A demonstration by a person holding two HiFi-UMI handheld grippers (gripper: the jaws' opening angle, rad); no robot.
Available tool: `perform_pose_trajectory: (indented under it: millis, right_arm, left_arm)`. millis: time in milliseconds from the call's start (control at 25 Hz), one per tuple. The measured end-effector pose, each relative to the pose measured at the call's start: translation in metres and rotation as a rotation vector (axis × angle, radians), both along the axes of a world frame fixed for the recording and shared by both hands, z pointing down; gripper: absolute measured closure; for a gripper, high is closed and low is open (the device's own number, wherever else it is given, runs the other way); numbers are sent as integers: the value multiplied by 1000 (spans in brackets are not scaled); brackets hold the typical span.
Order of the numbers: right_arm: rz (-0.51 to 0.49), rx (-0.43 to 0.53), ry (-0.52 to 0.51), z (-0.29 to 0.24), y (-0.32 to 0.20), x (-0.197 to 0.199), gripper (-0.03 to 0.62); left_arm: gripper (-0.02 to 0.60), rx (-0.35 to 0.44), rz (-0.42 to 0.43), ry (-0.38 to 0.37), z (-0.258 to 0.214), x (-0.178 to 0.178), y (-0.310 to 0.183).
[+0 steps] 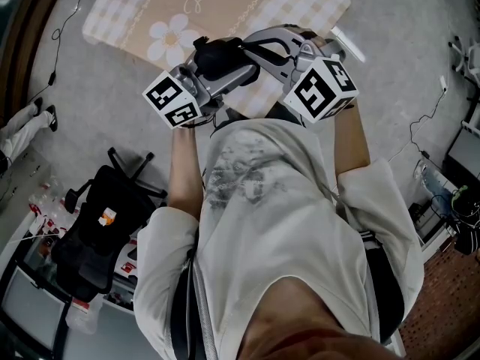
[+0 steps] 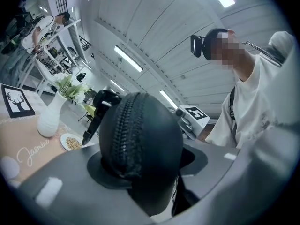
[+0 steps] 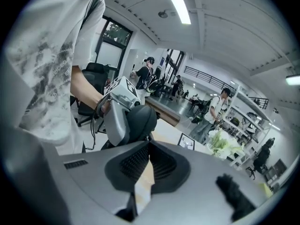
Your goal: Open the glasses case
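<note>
checked tablecloth (image 1: pixel 225 13) beyond glasses case (image 1: pixel 221 57), grey floor (image 1: pixel 97 103)

Your left gripper (image 1: pixel 214 73) points level, its jaws clamped on the glasses case (image 2: pixel 145 135). Your right gripper (image 3: pixel 149 146) tilts downward, jaws pressed together, tips just beside the case. Both forearms (image 1: pixel 185 163) reach forward.

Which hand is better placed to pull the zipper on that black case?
Right, probably. The left gripper is clamped around the glasses case, steadying it, zipper exposed. The right gripper, jaws shut, has its tips at the case's end.
</note>
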State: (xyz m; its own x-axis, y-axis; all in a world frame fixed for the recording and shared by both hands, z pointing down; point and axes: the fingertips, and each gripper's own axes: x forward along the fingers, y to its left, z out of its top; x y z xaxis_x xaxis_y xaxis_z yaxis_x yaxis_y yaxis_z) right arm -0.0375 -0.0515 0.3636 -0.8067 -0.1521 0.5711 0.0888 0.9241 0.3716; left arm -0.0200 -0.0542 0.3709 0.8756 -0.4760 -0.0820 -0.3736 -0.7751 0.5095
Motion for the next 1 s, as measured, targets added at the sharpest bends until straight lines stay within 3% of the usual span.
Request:
perform_pose_trajectory:
  millis: [320, 600, 1000]
  right_arm:
    - [12, -56, -41, 0, -4, 0, 577]
    - [-5, -34, -37, -7, -6, -3, 578]
    - [-13, -10, -24, -12, -13, -4, 578]
  left_arm:
    - [316, 20, -2, -43, 1, 1, -2]
    - [316, 28, 36, -90, 7, 8, -1]
    - [316, 19, 33, -92, 12, 16, -7]
